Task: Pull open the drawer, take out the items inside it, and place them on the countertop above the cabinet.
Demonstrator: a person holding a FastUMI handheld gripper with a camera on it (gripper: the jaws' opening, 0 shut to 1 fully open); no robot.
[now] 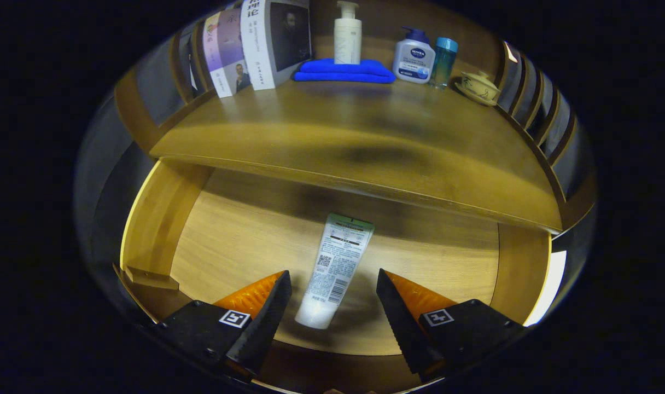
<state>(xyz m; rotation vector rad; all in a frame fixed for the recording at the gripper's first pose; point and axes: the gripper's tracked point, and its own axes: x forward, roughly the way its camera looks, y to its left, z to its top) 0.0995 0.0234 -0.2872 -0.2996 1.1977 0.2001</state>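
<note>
Hand-held gripper (333, 306): fingers spread wide, released, nothing held. They hover above the near end of the open drawer, one to each side of the tube.

Tube (336, 269): a flattened squeeze tube, white with a green band at the crimped far end, printed back side up. It lies flat on the drawer floor between the fingers, touching neither; its cap end points toward the gripper, its crimp toward the cabinet. Judged light, soft-walled and somewhat slick. A hard squeeze would dent it or let it skid out. Best hold is probably across the width near the middle or toward the firmer cap end, with the fingers closing on its two long edges.

Drawer (163, 219): pale wood, pulled well out; the tube is the one item seen on its floor. The rear portion sits under the overhang and is shadowed.

Table (365, 137): the wooden top above the cabinet, bare across its front half, which is the likely set-down area.

Far row on the table: books (256, 46) leaning at the left; a pump bottle (347, 33) standing on a folded blue cloth (343, 71); a second pump bottle (413, 57) touching a teal bottle (443, 61); a lidded cup on a saucer (479, 86).
</note>
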